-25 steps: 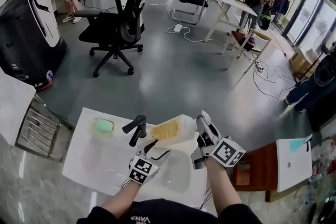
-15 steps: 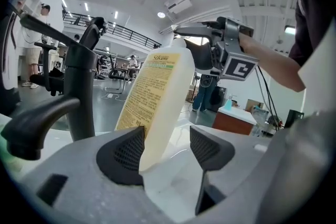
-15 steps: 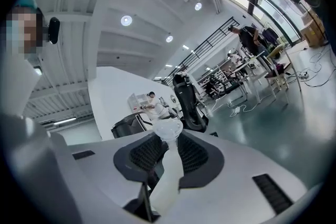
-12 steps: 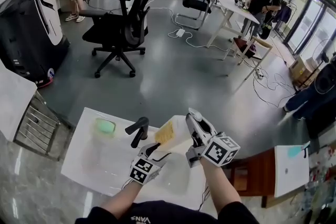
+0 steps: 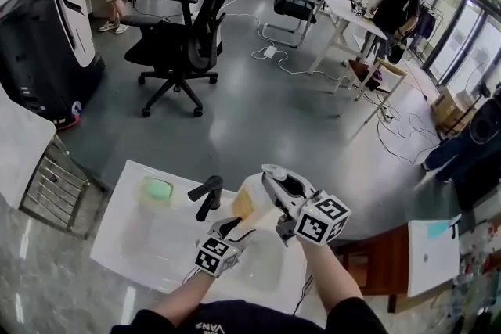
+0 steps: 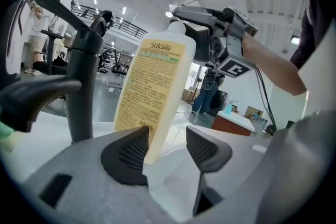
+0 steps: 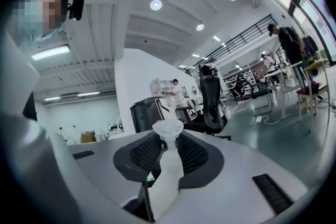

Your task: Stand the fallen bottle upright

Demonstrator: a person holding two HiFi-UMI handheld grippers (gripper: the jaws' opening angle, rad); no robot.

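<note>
Here, in the head view, the bottle (image 5: 249, 199) hangs over the white counter (image 5: 133, 246), just beside the black tap (image 5: 207, 195). It is nearly upright but leaning. The right gripper (image 5: 274, 182) pinches it high at the neck, which lets the heavy body hang below the grip. The left gripper (image 5: 229, 228) sits low by the base, probably to steady the foot as it is set down.

In the left gripper view, the bottle is pale translucent plastic with a yellow label of dense print. Its lower corner stands between the jaws, close against one pad, while the other pad is clear of it. These jaws are wide and closing, with no squeeze from both sides yet. Above, the other gripper is clamped on the neck.

In the right gripper view, the jaws are about half closed on the slim neck and grip it from both sides. The flared mouth pokes out just past the pads. I judge the bottle is raised but not yet standing on its own
</note>
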